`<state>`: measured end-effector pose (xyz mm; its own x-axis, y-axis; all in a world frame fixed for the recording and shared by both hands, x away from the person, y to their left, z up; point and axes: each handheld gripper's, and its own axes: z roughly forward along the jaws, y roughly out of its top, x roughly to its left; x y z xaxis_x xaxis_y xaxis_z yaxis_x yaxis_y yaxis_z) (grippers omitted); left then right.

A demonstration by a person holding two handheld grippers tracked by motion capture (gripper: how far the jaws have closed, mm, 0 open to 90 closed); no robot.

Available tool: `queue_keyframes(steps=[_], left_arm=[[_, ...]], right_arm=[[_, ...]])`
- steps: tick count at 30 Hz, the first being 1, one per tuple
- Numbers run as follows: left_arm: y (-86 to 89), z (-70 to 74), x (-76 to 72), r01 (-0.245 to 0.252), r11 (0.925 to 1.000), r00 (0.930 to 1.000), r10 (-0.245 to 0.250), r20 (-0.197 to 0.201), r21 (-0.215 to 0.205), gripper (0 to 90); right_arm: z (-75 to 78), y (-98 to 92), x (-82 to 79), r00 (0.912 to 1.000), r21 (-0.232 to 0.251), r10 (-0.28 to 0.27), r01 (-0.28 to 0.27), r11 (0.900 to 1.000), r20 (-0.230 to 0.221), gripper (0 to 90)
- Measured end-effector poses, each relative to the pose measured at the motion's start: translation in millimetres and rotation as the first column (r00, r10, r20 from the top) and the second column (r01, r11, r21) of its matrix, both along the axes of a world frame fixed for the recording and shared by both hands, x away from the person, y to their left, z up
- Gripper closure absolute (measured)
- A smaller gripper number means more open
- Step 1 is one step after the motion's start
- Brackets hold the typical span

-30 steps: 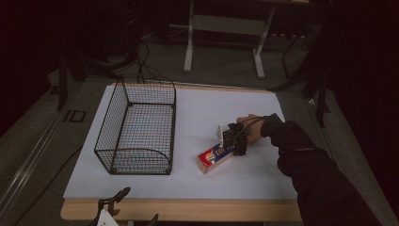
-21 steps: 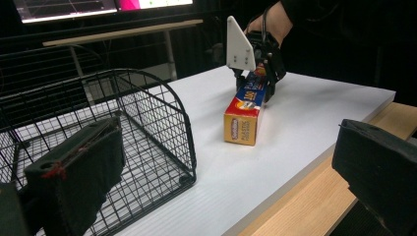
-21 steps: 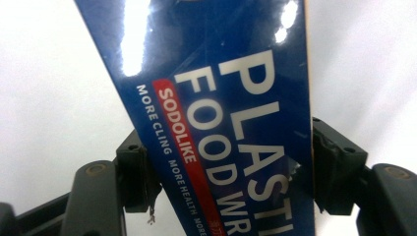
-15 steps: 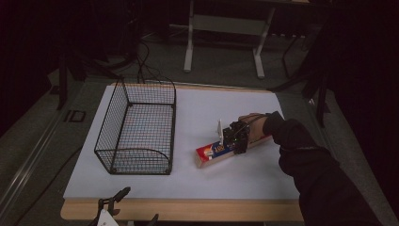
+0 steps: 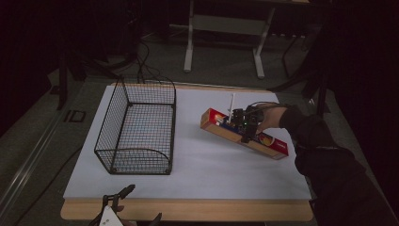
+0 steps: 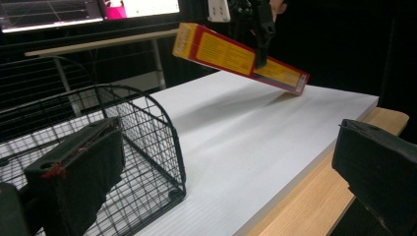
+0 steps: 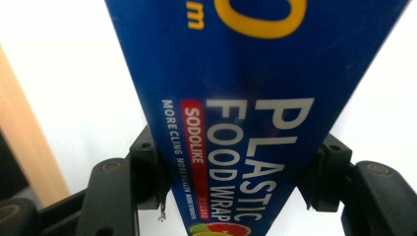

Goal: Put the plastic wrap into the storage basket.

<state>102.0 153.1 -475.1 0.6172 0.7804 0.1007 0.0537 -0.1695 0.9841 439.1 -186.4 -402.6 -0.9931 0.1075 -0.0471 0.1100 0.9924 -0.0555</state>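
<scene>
A long box of plastic food wrap, red and yellow on its sides and blue on top, hangs tilted over the right half of the white table top. My right gripper is shut on its middle; the jaws have just been closing onto it. In the right gripper view both pads press the blue box. In the left gripper view the box has one end raised and the other low by the table. My left gripper stays open at the table's front edge, with nothing between its jaws.
A black wire basket stands empty on the left half of the table, close to my left gripper. The table's wooden front edge runs along the bottom. Beyond the table are metal stand legs and cables on the floor.
The box lay flat on the table under my right gripper; now it is gripped and lifted, tilted with its left end higher. My left gripper has not moved.
</scene>
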Motion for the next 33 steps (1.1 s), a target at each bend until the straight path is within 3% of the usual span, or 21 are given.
queue_keyframes(steps=[1, 2, 4, 6, 8, 9, 10, 11, 12, 14, 19, 27, 31, 32, 33], left_arm=[[-0.4, 0.2, 1.1, 0.004, 1.0, 1.0, -0.004, 0.002, 0.0, 0.0], [-1.1, 0.2, 2.7, 0.009, 1.0, 1.0, -0.009, 0.003, -0.002, 0.0], [-1.5, 0.3, 4.2, 0.014, 0.9999, 0.9999, -0.014, 0.003, 0.0, 0.1], [-2.6, 0.4, 6.5, 0.023, 0.9997, 0.9997, -0.023, 0.001, -0.002, 0.1], [-4.0, 0.5, 7.5, 0.029, 0.9996, 0.9996, -0.029, 0.002, -0.001, 0.0], [-4.4, 0.4, 7.7, 0.032, 0.9995, 0.9995, -0.032, 0.002, 0.0, 0.0], [-4.9, 0.4, 8.0, 0.035, 0.9994, 0.9994, -0.035, 0.005, 0.005, 0.0], [-5.2, 0.4, 8.2, 0.037, 0.9993, 0.9993, -0.037, 0.005, 0.008, 0.0], [-5.5, 0.4, 8.4, 0.037, 0.9993, 0.9993, -0.037, 0.004, 0.009, 0.1], [-5.5, 0.3, 8.8, 0.04, 0.9992, 0.9992, -0.04, 0.004, 0.008, 0.0], [-4.9, 0.3, 7.8, 0.039, 0.9992, 0.9992, -0.039, 0.006, 0.008, 0.0], [-4.1, 0.0, 7.5, 0.041, 0.9991, 0.9992, -0.041, 0.005, 0.01, 0.0], [-4.6, -0.2, 7.1, 0.045, 0.9989, 0.999, -0.045, 0.004, 0.01, 0.0], [-4.6, -0.3, 7.1, 0.045, 0.9989, 0.999, -0.045, 0.003, 0.011, 0.1], [-4.7, -0.4, 7.2, 0.045, 0.9989, 0.999, -0.045, 0.003, 0.01, 0.1]], right_arm=[[0.4, -2.5, 1.8, 0.9997, 0.032, -0.021, 0.021, 0.999, 0.011, 39.4], [-2.0, -8.1, 8.4, 0.9976, 0.111, -0.066, 0.063, 0.992, 0.023, 39.4], [-3.7, -9.8, 10.9, 0.9959, 0.133, -0.087, 0.082, 0.988, 0.027, 39.4], [-9.4, -14.1, 19.4, 0.9869, 0.191, -0.155, 0.144, 0.971, 0.043, 39.5], [-16.6, -18.3, 29.7, 0.9686, 0.239, -0.24, 0.219, 0.946, 0.063, 39.6], [-21.3, -20.2, 34.8, 0.9531, 0.262, -0.293, 0.265, 0.928, 0.075, 39.6], [-23.8, -21.1, 38.0, 0.9449, 0.27, -0.317, 0.285, 0.92, 0.082, 39.6], [-28.4, -22.2, 42.6, 0.9289, 0.282, -0.358, 0.319, 0.905, 0.096, 39.6], [-31.2, -22.8, 45.1, 0.9205, 0.287, -0.377, 0.336, 0.897, 0.102, 39.6], [-41.3, -23.7, 55.1, 0.8941, 0.296, -0.435, 0.388, 0.873, 0.108, 39.6], [-53.6, -23.1, 64.4, 0.8855, 0.3, -0.456, 0.411, 0.861, 0.092, 39.5], [-75.1, -16.5, 74.3, 0.8906, 0.269, -0.448, 0.413, 0.87, 0.08, 39.5], [-83.7, -15.0, 77.8, 0.8895, 0.262, -0.451, 0.418, 0.87, 0.075, 39.3], [-83.7, -16.7, 79.3, 0.8878, 0.271, -0.456, 0.425, 0.863, 0.06, 39.3], [-83.7, -16.7, 79.3, 0.8878, 0.271, -0.456, 0.425, 0.863, 0.06, 39.3]])
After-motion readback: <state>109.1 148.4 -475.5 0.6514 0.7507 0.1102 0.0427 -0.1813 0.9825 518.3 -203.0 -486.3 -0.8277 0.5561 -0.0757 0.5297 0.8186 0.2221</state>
